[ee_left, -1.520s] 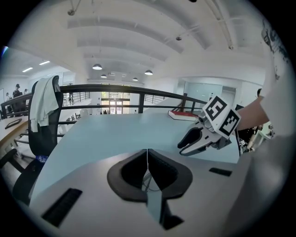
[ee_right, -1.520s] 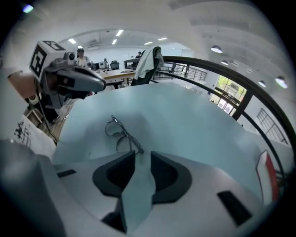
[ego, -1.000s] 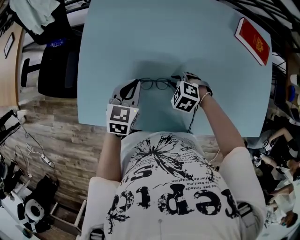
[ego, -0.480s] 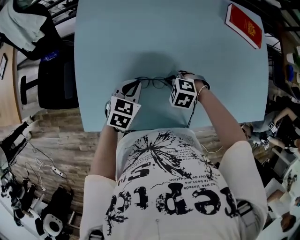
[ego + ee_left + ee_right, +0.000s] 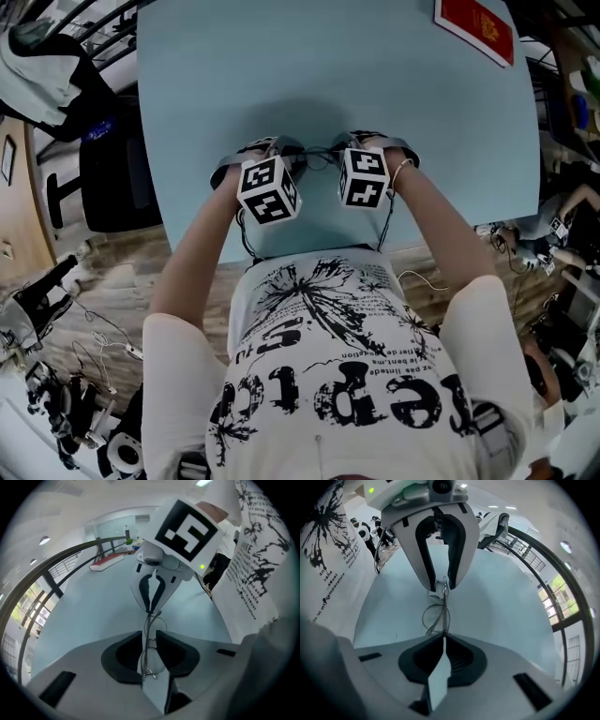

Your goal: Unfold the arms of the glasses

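With both bare forearms [image 5: 202,246] drawn in close, the person aims the white left gripper [image 5: 149,637] steeply down, its jaws just opening and standing apart around thin wire-framed glasses [image 5: 436,616], while the white right gripper [image 5: 444,638] pinches them.

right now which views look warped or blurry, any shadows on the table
Head view: table edges bow, soft shadow past the glasses. Left gripper view: black corners, railing bends, glasses sharp. Right gripper view: same bending, bright window at right.
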`<action>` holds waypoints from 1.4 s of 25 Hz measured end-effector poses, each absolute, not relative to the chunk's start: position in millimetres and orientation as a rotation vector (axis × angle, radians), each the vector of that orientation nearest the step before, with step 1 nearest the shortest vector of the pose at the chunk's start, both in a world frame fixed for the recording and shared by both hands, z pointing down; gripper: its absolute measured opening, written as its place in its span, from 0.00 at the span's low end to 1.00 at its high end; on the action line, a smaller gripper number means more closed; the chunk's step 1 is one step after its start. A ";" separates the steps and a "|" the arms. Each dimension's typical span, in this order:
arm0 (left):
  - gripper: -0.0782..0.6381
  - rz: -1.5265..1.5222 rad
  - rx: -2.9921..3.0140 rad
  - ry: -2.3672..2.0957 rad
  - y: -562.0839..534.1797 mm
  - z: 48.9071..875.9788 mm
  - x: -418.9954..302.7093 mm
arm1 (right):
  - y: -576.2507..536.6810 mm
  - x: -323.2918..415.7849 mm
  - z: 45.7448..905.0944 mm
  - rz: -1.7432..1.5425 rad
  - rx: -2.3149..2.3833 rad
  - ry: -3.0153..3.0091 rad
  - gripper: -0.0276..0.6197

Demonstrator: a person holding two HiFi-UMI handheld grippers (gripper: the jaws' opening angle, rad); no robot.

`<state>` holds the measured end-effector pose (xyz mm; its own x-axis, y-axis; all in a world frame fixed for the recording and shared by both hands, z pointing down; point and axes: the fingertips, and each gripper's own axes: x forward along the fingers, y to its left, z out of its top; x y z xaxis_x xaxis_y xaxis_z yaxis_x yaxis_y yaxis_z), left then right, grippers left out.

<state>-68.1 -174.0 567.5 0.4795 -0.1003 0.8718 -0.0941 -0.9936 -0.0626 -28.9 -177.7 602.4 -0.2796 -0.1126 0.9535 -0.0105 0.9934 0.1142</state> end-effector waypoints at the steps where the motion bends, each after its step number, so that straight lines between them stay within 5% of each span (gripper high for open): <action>1: 0.25 -1.604 -2.670 0.131 -172.9 572.2 -65.4 | -176.2 -28.0 602.7 -0.091 0.088 -1.852 0.09; 13: 0.16 -1.638 -2.491 -0.098 -163.7 599.7 -38.6 | -161.2 -15.1 608.4 0.001 0.087 -1.858 0.09; 35: 0.15 -1.492 -2.655 -0.021 -150.6 580.0 -46.9 | -148.2 -11.7 614.7 0.052 0.101 -1.848 0.09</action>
